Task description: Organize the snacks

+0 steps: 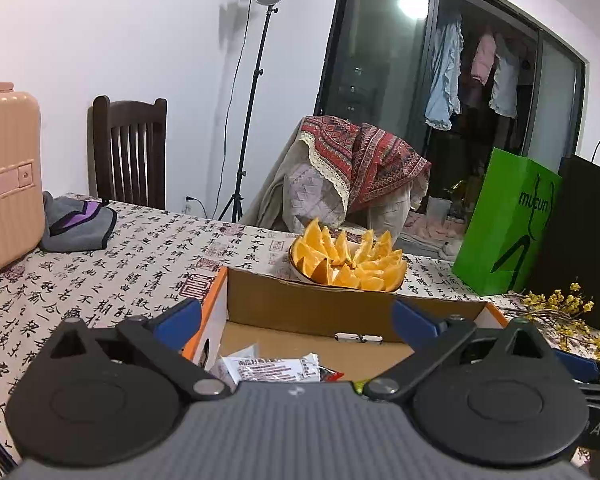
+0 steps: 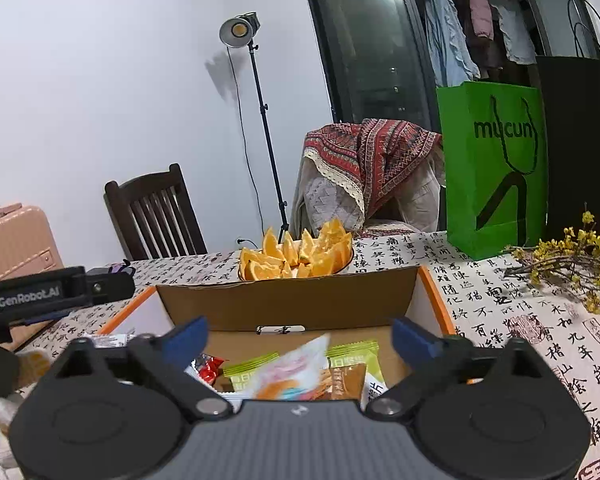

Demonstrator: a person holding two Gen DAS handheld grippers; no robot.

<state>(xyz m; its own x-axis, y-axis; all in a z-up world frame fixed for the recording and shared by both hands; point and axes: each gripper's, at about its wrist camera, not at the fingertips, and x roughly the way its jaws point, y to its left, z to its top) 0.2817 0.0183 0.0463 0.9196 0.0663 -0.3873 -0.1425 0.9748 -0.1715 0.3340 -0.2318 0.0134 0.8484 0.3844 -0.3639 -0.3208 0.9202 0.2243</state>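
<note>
Here, both released: left gripper (image 1: 296, 320) and right gripper (image 2: 300, 334), jaws wide, nothing held, above snack packets (image 2: 300, 372) inside cardboard box (image 2: 288, 300). Beyond, bowl of orange wedges (image 2: 296, 258); possible to knock if reaching too far.

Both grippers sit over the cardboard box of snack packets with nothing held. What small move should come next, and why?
Probably lower the right gripper onto the pink-and-white packet and close on it. Both it and the left gripper are open and empty, and that packet lies tilted on top of the pile in the cardboard box, between the right fingers.
</note>
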